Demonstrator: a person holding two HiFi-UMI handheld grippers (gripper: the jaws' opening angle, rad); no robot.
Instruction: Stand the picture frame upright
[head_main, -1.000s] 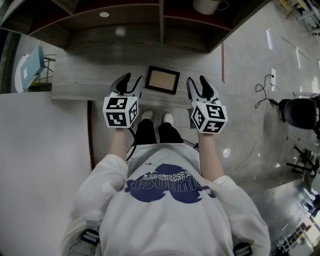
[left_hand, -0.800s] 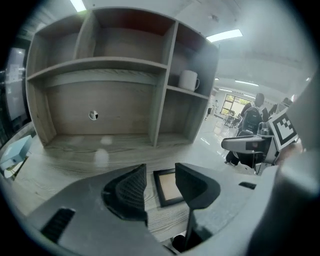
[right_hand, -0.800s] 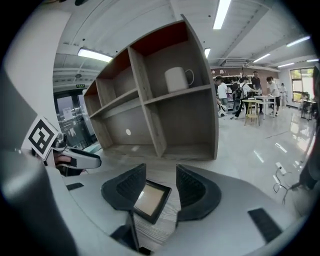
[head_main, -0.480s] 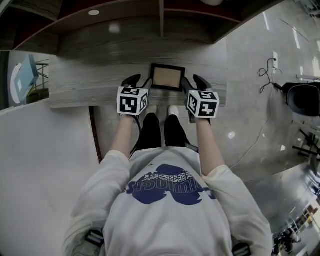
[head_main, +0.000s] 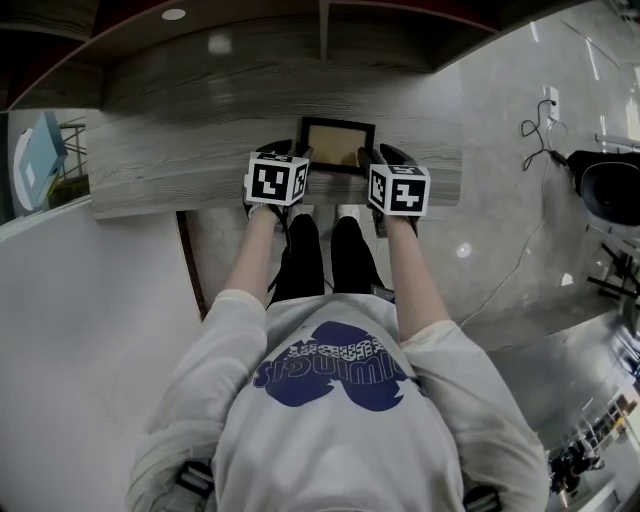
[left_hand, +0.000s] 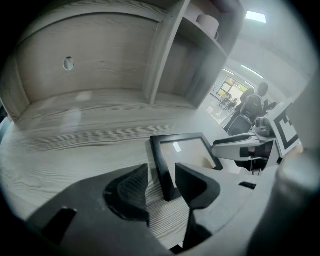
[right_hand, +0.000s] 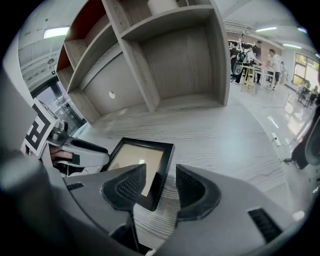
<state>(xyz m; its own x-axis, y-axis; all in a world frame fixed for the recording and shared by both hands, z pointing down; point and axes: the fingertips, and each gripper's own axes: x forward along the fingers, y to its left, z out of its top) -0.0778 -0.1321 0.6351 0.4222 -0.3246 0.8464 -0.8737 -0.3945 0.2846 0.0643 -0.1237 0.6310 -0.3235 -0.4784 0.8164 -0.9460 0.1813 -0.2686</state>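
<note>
Picture frame (head_main: 337, 146), black-rimmed, lying flat on wood-grain worktop (head_main: 170, 150). Its left rail sits between the jaws of left claw (left_hand: 161, 172), its right rail between those of right claw (right_hand: 161, 172). Both claws part open, gripping nothing. Judged light, stiff, smooth-edged; pane probably fragile. Best hold: the side rails, clear of the pane.

Only one piece of writing is in sight for you right now: a line of white lettering across the navy print on your sweatshirt (head_main: 330, 365), upside down from the head view and too blurred to read. The left cube (head_main: 277, 180) and the right cube (head_main: 398, 190) carry black-and-white square marker patterns, not letters or digits.
</note>
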